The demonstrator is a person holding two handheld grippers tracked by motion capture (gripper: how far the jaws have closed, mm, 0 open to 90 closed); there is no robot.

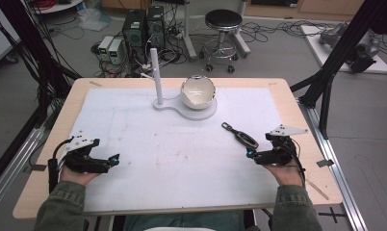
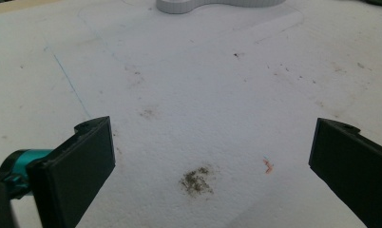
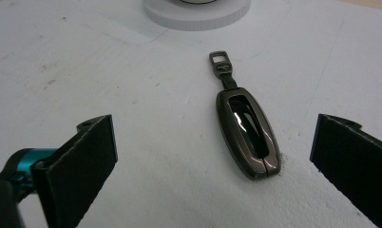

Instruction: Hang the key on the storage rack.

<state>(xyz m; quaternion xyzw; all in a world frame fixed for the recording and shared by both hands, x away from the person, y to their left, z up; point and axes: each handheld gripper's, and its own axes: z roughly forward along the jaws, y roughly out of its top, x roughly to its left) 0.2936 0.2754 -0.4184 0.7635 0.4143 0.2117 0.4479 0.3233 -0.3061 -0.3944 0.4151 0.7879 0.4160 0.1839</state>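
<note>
Dark metallic key fob case (image 3: 247, 135) lies flat on the white mat (image 1: 172, 149) of the table (image 1: 304, 144), just ahead of the right tool (image 1: 250, 154), between the lines of its two jaws and nearer the right one, strap loop pointing away. Right tool: jaws spread wide, nothing gripped, no contact with the case. Left tool (image 1: 115, 159): jaws likewise released, bare stained mat between them. Beyond both tools, well apart, a white stand (image 1: 187, 109) carries a white bowl (image 1: 198, 92) and an upright post (image 1: 156, 77).
</note>
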